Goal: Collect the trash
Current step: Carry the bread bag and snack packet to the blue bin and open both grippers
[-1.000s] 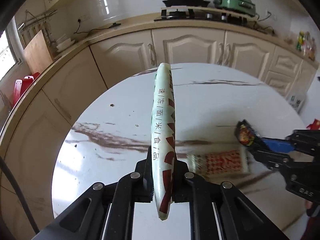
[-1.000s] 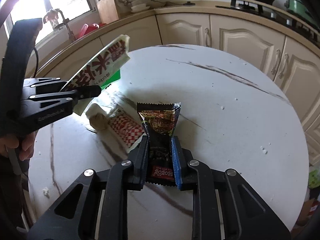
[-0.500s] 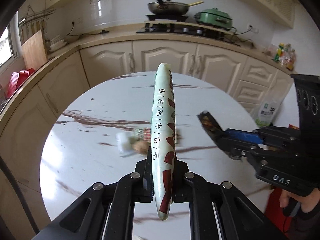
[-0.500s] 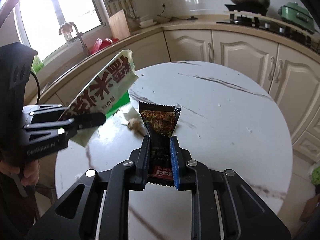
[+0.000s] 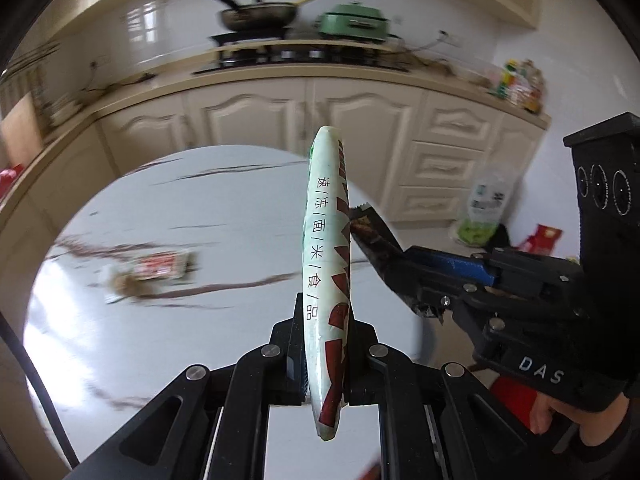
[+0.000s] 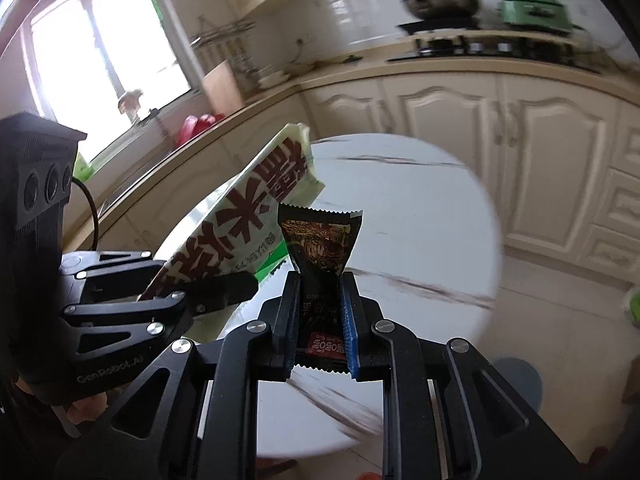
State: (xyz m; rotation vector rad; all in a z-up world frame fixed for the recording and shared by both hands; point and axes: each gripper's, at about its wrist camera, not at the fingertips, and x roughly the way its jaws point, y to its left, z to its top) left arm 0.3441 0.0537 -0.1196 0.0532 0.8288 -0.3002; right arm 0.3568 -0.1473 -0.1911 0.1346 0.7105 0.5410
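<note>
My left tongs [image 5: 326,360] were clamped on a long white-and-green food bag [image 5: 326,248] printed with red characters; seen edge-on in the left wrist view, it rose up the centre of the frame. In the right wrist view the same tongs [image 6: 224,288] and bag [image 6: 256,220] sat at the left, the bag slanting up toward the middle of the frame.

My right tongs [image 6: 320,320] were clamped on a dark snack wrapper [image 6: 320,240] with serrated ends, standing upright at the centre of that frame, its upper corner just beside the edge of the food bag. In the left wrist view these tongs [image 5: 404,280] came in from the right, and the wrapper [image 5: 372,236] reached to just behind the bag.

Below both lay the round white marbled tabletop [image 5: 200,200]. On it, at the middle left of the left wrist view, a red-and-white checked packet [image 5: 160,266] lay beside a brownish crumpled scrap [image 5: 130,286], both blurred.

Cream cabinets [image 5: 280,116] curved across the upper frame behind the tabletop. On the stove above them sat a dark frying pan [image 5: 256,14] and a green lidded pot [image 5: 352,20]. A pale bag with green contents [image 5: 482,216] stood on the floor at the right.
</note>
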